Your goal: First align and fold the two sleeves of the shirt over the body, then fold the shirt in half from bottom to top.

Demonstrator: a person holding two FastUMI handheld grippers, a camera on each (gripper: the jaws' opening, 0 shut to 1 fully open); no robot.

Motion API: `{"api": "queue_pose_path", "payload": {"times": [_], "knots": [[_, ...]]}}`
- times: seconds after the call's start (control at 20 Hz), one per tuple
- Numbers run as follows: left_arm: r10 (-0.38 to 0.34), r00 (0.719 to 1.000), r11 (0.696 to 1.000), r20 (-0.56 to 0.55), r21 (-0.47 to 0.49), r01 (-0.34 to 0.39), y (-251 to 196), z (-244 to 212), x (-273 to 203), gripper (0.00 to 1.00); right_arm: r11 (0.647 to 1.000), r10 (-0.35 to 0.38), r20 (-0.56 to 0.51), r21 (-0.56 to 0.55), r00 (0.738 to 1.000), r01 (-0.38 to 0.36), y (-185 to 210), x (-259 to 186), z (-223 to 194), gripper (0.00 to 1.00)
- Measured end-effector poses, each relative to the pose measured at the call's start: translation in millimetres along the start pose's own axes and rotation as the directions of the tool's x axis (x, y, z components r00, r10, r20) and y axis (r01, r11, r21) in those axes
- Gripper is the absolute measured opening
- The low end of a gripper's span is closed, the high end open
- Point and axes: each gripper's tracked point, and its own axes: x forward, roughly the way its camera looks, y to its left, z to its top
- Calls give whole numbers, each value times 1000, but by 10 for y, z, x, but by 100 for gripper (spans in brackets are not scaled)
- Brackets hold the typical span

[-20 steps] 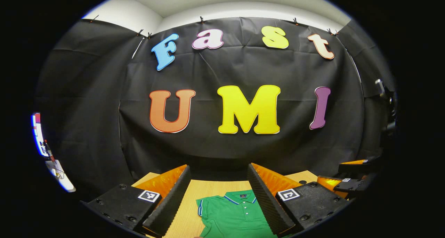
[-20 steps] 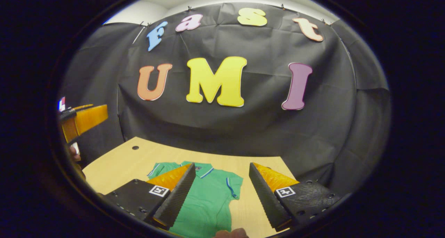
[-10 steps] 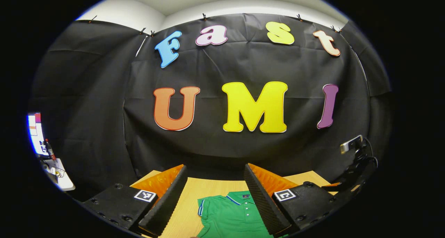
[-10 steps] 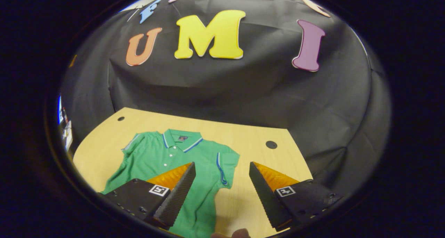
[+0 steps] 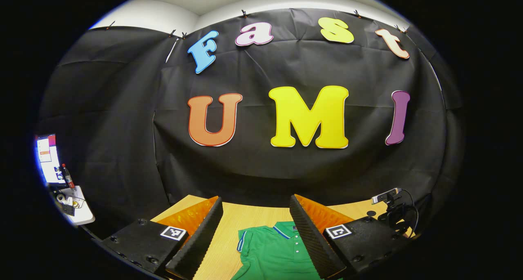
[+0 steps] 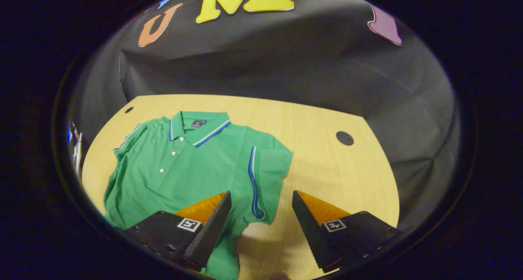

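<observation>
A green polo shirt [image 6: 184,165] with a blue-and-white trimmed collar [image 6: 196,126] lies flat, front side up, on the wooden table [image 6: 327,178]. Its striped short sleeve [image 6: 265,178] spreads out to the side, and the sleeve end lies just ahead of my right gripper [image 6: 259,227]. That gripper hovers open above it with nothing between its fingers. My left gripper [image 5: 255,237] is also open and empty, held above the table [image 5: 245,218], with the shirt [image 5: 273,251] showing between and under its fingers.
The table has two round holes [image 6: 344,138] [image 6: 128,109] near its far edge. A small camera on a stand [image 5: 386,196] sits at the table's far right corner. A monitor [image 5: 47,157] and a white shelf with small items stand off to the left.
My right gripper has tipped down toward the table, so the whole shirt and its sleeve now lie under it. The left gripper has shifted only slightly. Both stay open.
</observation>
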Motion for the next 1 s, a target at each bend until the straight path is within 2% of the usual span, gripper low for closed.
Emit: {"api": "queue_pose_path", "payload": {"times": [0.05,0.25,0.4,0.45,0.5,0.55,0.65,0.75,0.8,1.0], "knots": [[6,1000,1000,-6,5,-6,-7,-29,0,100,1000,9,-19,8,1000,-9,9,77,-43,91],[25,999,1000,-31,14,-24,-3,-104,6,100,1000,21,-54,12,998,-21,-25,252,-85,67],[29,999,999,-37,23,-28,-4,-112,30,100,998,53,-80,24,995,-51,9,322,-89,41],[31,999,999,-36,28,-30,-14,-112,38,100,999,43,-77,31,996,-41,-12,334,-66,37],[30,999,999,-37,32,-29,-24,-115,49,100,998,45,-84,38,995,-42,-7,335,-58,16],[28,999,999,-39,33,-27,-35,-119,56,100,998,53,-90,47,994,-49,3,334,-62,12],[20,999,999,-41,34,-19,-56,-111,70,100,993,80,-85,99,993,-72,11,273,-5,12],[15,999,999,-36,36,-14,-78,-103,73,100,991,62,-60,125,996,-54,-78,188,38,12],[12,999,999,-36,36,-11,-95,-94,72,100,988,71,-59,140,996,-62,-62,197,59,0],[3,1000,999,-28,37,-2,-104,-65,39,100,984,86,-42,159,995,-78,-63,81,134,0]]}}
